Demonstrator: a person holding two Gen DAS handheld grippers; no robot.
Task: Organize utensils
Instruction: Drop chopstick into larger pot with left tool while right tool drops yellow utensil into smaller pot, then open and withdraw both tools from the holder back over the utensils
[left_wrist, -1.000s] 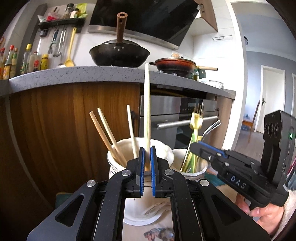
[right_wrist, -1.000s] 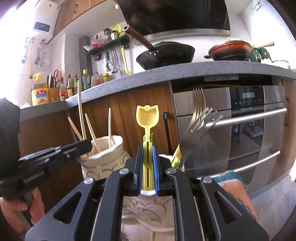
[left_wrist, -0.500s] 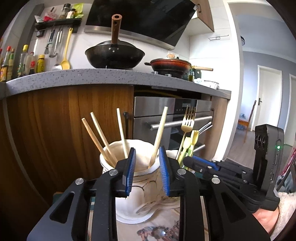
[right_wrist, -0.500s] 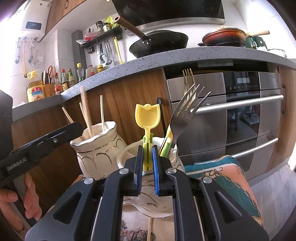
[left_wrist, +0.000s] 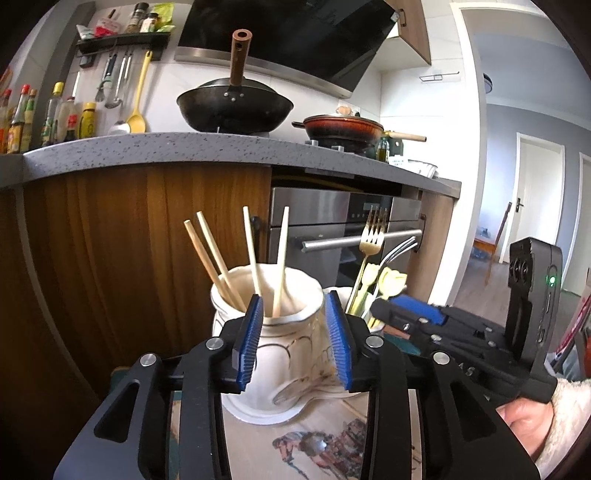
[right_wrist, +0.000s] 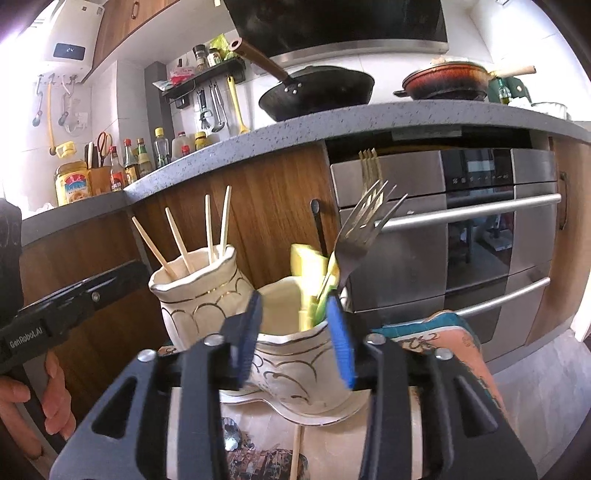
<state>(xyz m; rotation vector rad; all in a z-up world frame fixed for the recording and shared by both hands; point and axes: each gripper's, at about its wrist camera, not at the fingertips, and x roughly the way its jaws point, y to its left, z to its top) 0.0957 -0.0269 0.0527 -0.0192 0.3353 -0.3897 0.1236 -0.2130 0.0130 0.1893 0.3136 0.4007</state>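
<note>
Left wrist view looks toward a grey stone countertop (left_wrist: 221, 147) carrying a black wok (left_wrist: 234, 110) and a red pan (left_wrist: 341, 127); everything else is placed against the cream chopstick vase (left_wrist: 273, 332) standing below that counter's edge, in front of its wooden cabinet front. A steel oven (left_wrist: 332, 221) sits behind and to the right of the vase. A second cream vase (right_wrist: 295, 354) stands touching the chopstick vase's right side, on the same patterned cloth (left_wrist: 314, 439). The right gripper (left_wrist: 384, 308) reaches in from the right of the chopstick vase, a hand (left_wrist: 524, 421) on its grip. The left gripper (left_wrist: 295, 343) sits just in front of the vase, its blue pads apart and opening, nothing pressed between them.

In the right wrist view, the right gripper (right_wrist: 295, 332) frames the second vase's rim, its jaws also opening and clamping nothing. Four chopsticks (left_wrist: 251, 258) stand tilted inside the chopstick vase. A gold fork (left_wrist: 371, 243), a silver fork (right_wrist: 360, 229) and yellow tulip-shaped utensils (left_wrist: 391, 280) stand in the second vase. One loose chopstick (right_wrist: 295, 454) lies on the cloth in front of it.
</note>
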